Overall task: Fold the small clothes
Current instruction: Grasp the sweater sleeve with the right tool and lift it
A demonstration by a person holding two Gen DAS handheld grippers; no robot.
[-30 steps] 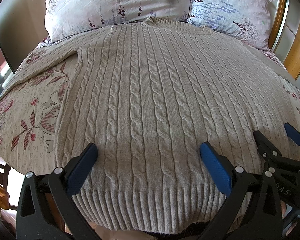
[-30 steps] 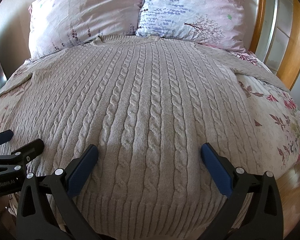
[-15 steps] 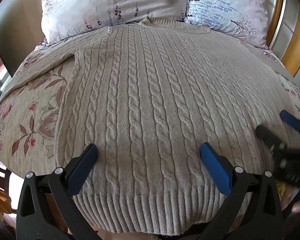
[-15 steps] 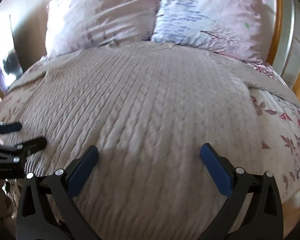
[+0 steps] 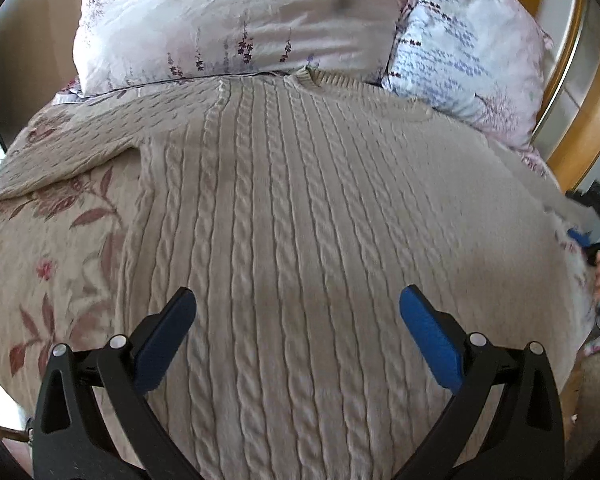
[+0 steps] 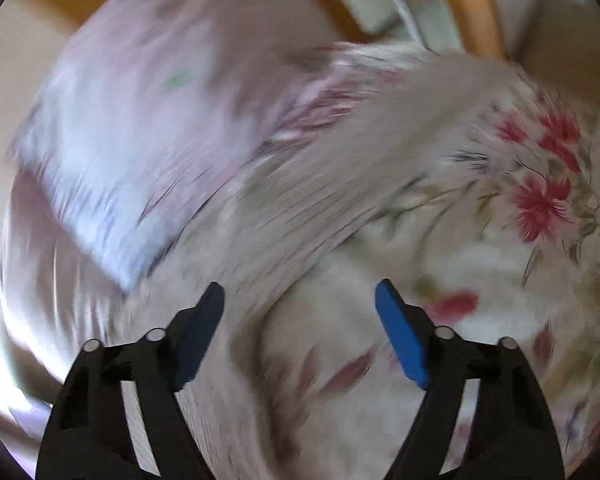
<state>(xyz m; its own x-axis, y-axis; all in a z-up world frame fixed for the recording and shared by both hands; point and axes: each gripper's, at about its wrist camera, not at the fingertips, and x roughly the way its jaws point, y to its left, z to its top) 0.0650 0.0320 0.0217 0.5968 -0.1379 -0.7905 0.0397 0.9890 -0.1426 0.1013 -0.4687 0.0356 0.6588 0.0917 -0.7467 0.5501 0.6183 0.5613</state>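
Left wrist view: the left gripper [image 5: 298, 320] hangs spread wide over the cable-knit sweater [image 5: 300, 208], nothing pinched, pillows [image 5: 236, 20] beyond. The right gripper [image 6: 300, 312], its jaws just closing yet apart and empty, aims through heavy blur at what seems a sleeve [image 6: 340, 184] on the floral bedspread [image 6: 540, 200].

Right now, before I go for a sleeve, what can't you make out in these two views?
- Sweater hem: left wrist view, cut off at the bottom edge behind the left gripper.
- Its far sleeve: left wrist view, runs off the right side.
- Right gripper: its jaws have just been closing, nothing between them; the right wrist view beyond is motion-blurred, so the knit is unreadable.
- Sleeve cuffs: in neither view.
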